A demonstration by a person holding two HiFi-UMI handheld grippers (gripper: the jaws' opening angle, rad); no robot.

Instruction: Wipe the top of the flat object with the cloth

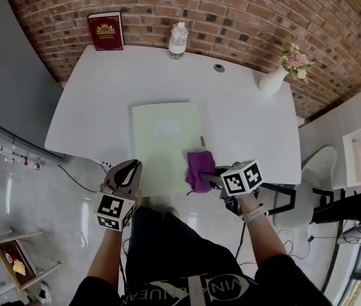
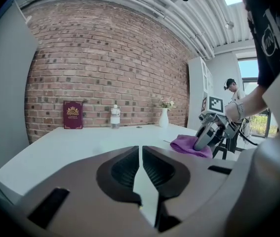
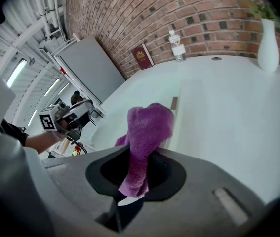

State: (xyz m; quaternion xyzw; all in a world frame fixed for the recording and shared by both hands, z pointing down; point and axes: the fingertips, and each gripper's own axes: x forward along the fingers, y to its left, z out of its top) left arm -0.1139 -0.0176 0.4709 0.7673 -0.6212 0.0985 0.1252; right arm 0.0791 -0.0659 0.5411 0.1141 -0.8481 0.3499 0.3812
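My right tongs [image 3: 135, 177] are clenched on a purple cloth [image 3: 147, 126]; its bunched end stands up out of the jaws. From the head view, these right tongs [image 1: 208, 176] press the cloth [image 1: 198, 169] on the near right corner of a pale green flat pad [image 1: 166, 139], with part of the cloth hanging over the pad's right edge. My left tongs [image 2: 140, 174] are clenched with nothing between them. They [image 1: 131, 166] sit at the near edge of the white worktop [image 1: 104, 94], just beside the pad's near left corner. At the far edge, against a brick wall, stand a red book [image 1: 105, 30], a clear bottle [image 1: 178, 40] and a white vase of flowers [image 1: 273, 80].
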